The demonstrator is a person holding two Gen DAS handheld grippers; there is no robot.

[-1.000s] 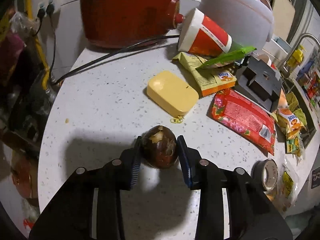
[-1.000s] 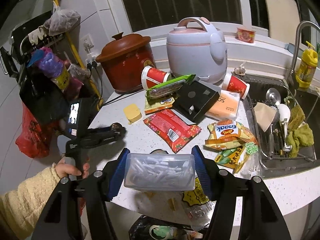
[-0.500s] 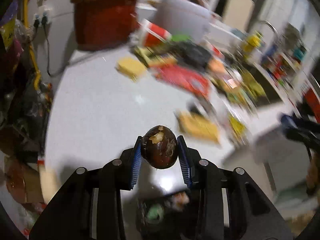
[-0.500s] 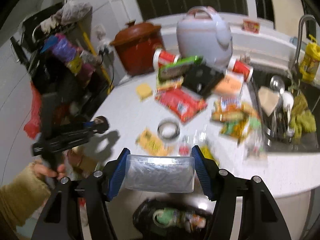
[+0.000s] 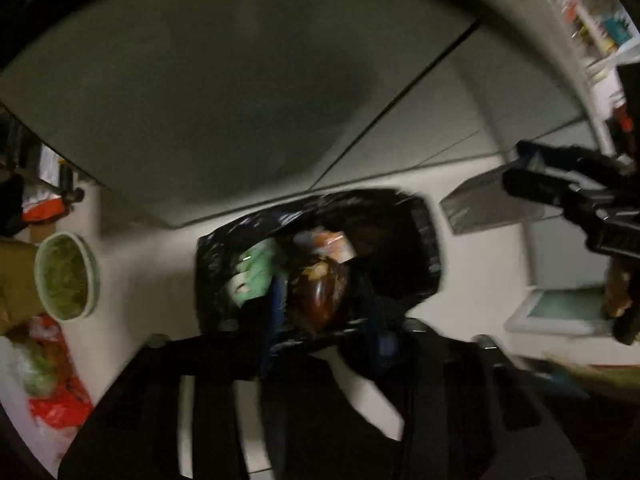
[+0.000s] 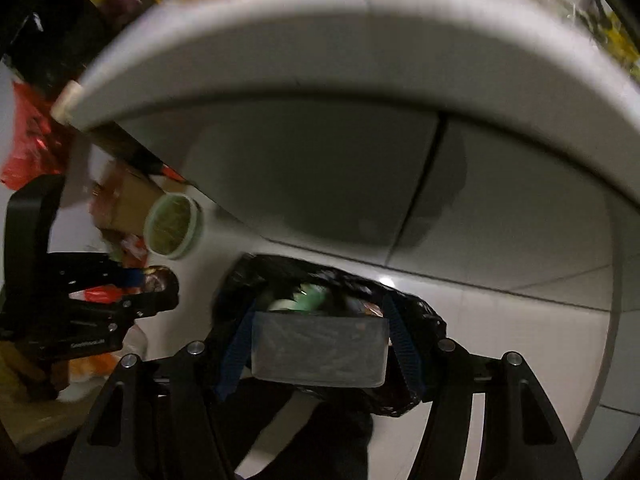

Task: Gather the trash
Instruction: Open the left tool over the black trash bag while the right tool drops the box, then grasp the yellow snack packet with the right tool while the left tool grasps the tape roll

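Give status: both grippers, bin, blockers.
Left gripper jaws just opened, egg loose over bin bag. Right gripper shut on plastic box. No blockers.

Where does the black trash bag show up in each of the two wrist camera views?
Left wrist: the black trash bag sits just below centre, past the left gripper and its egg.
Right wrist: low centre, behind the plastic box in the right gripper.
Shared landmark: the green-rimmed bowl, left of the bag.
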